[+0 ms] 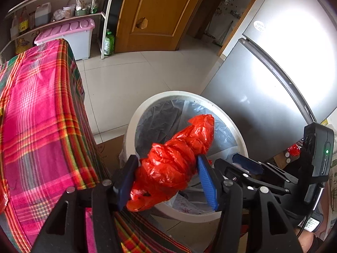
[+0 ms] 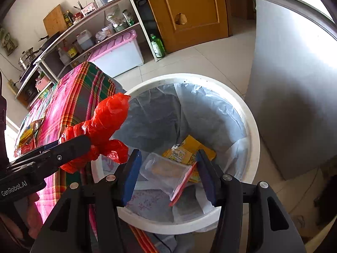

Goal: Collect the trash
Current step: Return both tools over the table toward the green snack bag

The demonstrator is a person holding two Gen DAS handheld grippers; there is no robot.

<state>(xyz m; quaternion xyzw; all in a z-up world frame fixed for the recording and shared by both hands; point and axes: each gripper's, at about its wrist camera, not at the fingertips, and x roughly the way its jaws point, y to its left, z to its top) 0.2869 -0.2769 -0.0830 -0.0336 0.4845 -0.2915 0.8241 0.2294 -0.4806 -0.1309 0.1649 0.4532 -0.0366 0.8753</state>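
Observation:
My left gripper (image 1: 166, 179) is shut on a crumpled red plastic bag (image 1: 177, 164) and holds it above the near rim of a white round trash bin (image 1: 132, 122) lined with a grey bag. In the right wrist view the red bag (image 2: 105, 122) and the left gripper (image 2: 63, 149) show at the left, beside the bin's rim (image 2: 252, 130). My right gripper (image 2: 168, 175) is open and empty above the bin's near side. Inside the bin lie a clear zip bag (image 2: 166, 172) and a yellow wrapper (image 2: 185, 149).
A table with a pink plaid cloth (image 1: 38, 116) stands left of the bin, with snack packets (image 2: 29, 132) on it. A silver fridge (image 1: 273, 80) stands to the right. A shelf rack (image 1: 52, 14), a pink-lidded box (image 1: 69, 35), a green bottle (image 1: 108, 43) and a wooden door (image 1: 155, 14) are behind.

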